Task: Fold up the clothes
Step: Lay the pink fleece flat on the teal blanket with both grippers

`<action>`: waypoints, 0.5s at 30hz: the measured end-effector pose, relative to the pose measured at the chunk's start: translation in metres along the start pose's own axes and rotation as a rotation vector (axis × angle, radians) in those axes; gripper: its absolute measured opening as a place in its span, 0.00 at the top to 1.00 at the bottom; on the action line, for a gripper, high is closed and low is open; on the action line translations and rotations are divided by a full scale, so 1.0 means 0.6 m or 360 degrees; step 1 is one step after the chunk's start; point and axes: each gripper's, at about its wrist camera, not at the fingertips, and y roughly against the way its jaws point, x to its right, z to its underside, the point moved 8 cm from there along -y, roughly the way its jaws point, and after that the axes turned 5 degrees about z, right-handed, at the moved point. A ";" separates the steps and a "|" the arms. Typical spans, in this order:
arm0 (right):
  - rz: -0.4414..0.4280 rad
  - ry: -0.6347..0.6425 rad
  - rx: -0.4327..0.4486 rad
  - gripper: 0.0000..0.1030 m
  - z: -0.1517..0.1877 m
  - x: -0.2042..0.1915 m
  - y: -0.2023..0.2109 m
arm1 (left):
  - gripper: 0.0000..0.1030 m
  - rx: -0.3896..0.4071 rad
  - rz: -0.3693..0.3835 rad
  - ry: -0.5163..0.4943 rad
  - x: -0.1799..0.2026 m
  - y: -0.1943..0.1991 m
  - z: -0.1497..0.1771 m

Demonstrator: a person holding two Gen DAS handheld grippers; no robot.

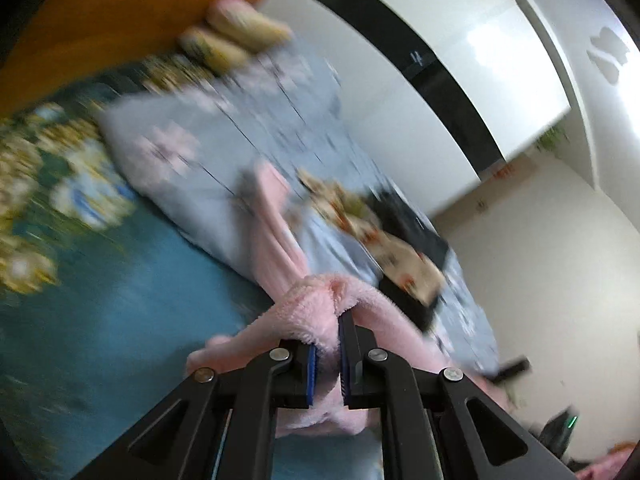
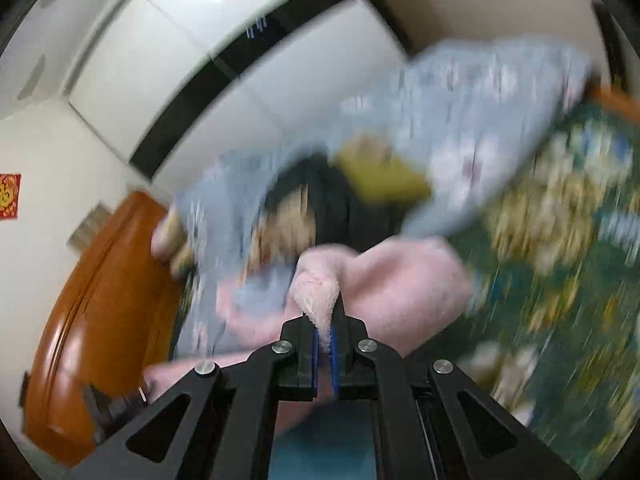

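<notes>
Pink fleece garment [image 1: 320, 304] is pinched between the blue pads of the left tool [image 1: 327, 360], lifted above the bed, its edge bunched at the jaws. Beyond it, the right tool [image 2: 325, 344] is likewise clamped on a fold of the same fleece [image 2: 384, 280]. Past the cloth lies a pale blue flowered quilt [image 1: 224, 136] on a teal floral bedsheet [image 1: 100, 300], heavily blurred. White wardrobe doors [image 1: 440, 52] and an orange wooden headboard [image 2: 100, 300] border the bed.

White wardrobe [image 1: 400, 92] w/ black strip, cream wall [image 1: 540, 260], orange wood headboard [image 2: 100, 320], floral bedsheet [image 1: 100, 300].
</notes>
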 end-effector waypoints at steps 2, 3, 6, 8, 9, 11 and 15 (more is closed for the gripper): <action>-0.0063 -0.0024 -0.0229 0.96 0.100 -0.016 -0.062 | 0.91 0.0092 -0.0116 -0.0007 -0.048 0.050 -0.029; -0.0100 -0.0035 -0.0346 0.96 0.151 -0.027 -0.097 | 0.91 0.0105 -0.0191 -0.0007 -0.073 0.067 -0.033; -0.0107 -0.0007 -0.0622 0.96 0.254 -0.052 -0.164 | 0.91 0.0075 -0.0420 0.0044 -0.165 0.089 -0.005; -0.0069 0.0055 -0.0747 0.95 0.300 -0.059 -0.191 | 0.91 0.0014 -0.0531 0.0162 -0.232 0.091 0.034; -0.0050 0.0072 -0.0778 0.94 0.307 -0.055 -0.197 | 0.91 -0.0016 -0.0587 0.0221 -0.265 0.091 0.054; -0.0011 0.0100 -0.0830 0.90 0.318 -0.046 -0.206 | 0.91 -0.0057 -0.0655 0.0312 -0.307 0.091 0.085; 0.0126 0.0226 -0.0814 0.84 0.295 -0.019 -0.204 | 0.91 -0.0120 -0.0753 0.0472 -0.368 0.086 0.138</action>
